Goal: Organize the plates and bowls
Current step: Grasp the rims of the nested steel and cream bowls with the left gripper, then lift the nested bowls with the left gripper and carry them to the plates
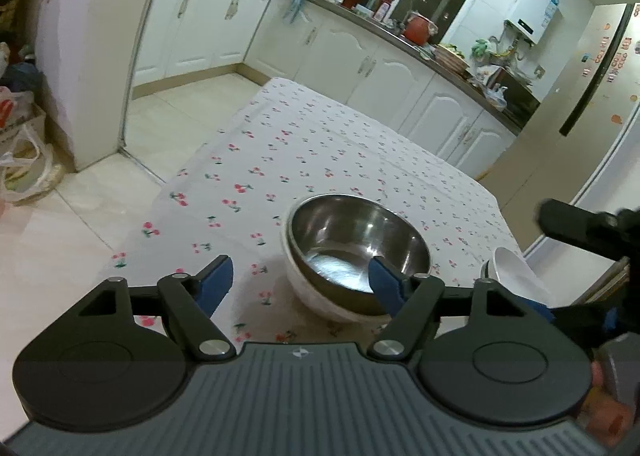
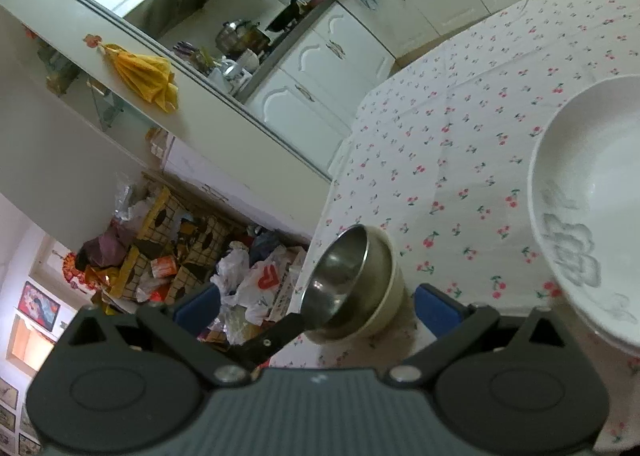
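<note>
Left hand-held gripper (image 1: 300,280) fills the near edge of its own view, pitched downward over the tabletop (image 1: 320,159), which carries a cherry-print cloth. Its jaws stand wide; the right blue pad (image 1: 384,284) sits inside the steel bowl (image 1: 356,244) over the near rim, the left pad well clear of the bowl on the outside, so the rim lies between them without visible clamping. The steel bowl is nested in a white bowl (image 1: 316,296), both near the table's front edge. Right hand-held gripper (image 2: 320,308) is rolled to one side, also angled down, jaws wide and holding nothing; the nested bowls appear between its pads but farther off. Just to its right stand stacked white plates (image 2: 592,191) with a grey embossed motif, near the table's right edge. In the left view, a person's fingertips (image 1: 612,412) show at the lower right corner. Kitchen cabinets (image 1: 360,55) and a refrigerator (image 1: 600,95) lie beyond the table.
</note>
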The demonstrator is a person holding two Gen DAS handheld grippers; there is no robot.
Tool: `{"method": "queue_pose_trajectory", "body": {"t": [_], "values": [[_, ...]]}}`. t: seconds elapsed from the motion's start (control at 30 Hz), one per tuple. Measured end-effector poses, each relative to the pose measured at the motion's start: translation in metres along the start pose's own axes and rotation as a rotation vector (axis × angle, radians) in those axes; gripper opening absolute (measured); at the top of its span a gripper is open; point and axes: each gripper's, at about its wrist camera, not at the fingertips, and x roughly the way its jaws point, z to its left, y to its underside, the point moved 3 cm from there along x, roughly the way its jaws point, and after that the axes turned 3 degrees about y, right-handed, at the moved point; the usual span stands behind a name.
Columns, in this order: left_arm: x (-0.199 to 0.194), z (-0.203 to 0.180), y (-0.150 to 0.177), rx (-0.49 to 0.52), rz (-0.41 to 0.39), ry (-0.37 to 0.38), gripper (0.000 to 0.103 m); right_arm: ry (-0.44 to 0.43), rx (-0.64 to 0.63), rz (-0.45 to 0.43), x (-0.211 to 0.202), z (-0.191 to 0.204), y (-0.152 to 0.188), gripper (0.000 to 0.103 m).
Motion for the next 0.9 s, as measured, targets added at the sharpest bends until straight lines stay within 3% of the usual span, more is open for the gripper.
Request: {"method": "queue_pose_trajectory", "body": {"t": [0.2, 0.67, 0.9], "values": [[0.013, 0.001, -0.005, -0.012, 0.021, 0.012, 0.074, 0.03, 0.02, 0.024, 0.023, 0.001, -0.005, 0.102], [0.019, -0.002, -0.006, -0.014, 0.062, 0.024, 0.065, 0.092, 0.064, 0.079, 0.058, -0.013, -0.005, 0.089], [0.021, -0.002, -0.006, -0.001, 0.074, 0.027, 0.05, 0.104, 0.071, 0.102, 0.067, -0.018, -0.001, 0.083]]}}
